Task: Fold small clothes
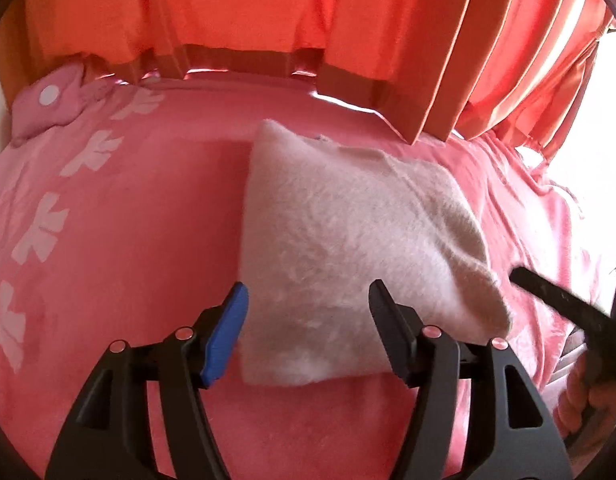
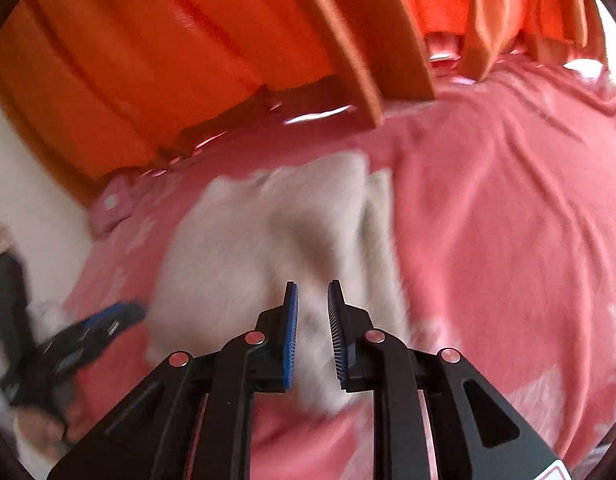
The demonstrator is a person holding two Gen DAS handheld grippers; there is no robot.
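Our left gripper [image 1: 308, 312] had its jaws spread wide with nothing between them, hanging just over the near edge of the folded cloth [image 1: 347, 248]. One of its fingers [image 1: 228, 332] wore a blue pad and sat right at the cloth's left edge; the other one was plain black and sat over the near right part of it. We honestly couldn't tell if either was touching the fabric or just hovering above it.

Our right gripper [image 2: 311, 312] had its jaws only a little way apart, both blue ribbed pads facing each other across a narrow gap. Nothing looked pinched in there, though that view was pretty smeared, so take it loosely. It was pointing at the same folded cloth [image 2: 268, 240] from the near side.

The cloth itself was a fuzzy, pale cream piece, folded into a rough rectangle and lying flat around the middle of the bed [image 1: 128, 220]. In the left view its far corner pointed toward the headboard end and its near right corner ended close to the right gripper [image 1: 563, 300], which came in from the right edge.

The bed had a pink cover with white bow-like prints running down its left side. A pink pillow with a white dot [image 1: 52, 100] sat in the far left corner. Behind the bed were orange curtains [image 1: 228, 8] and wooden slats [image 1: 447, 60].
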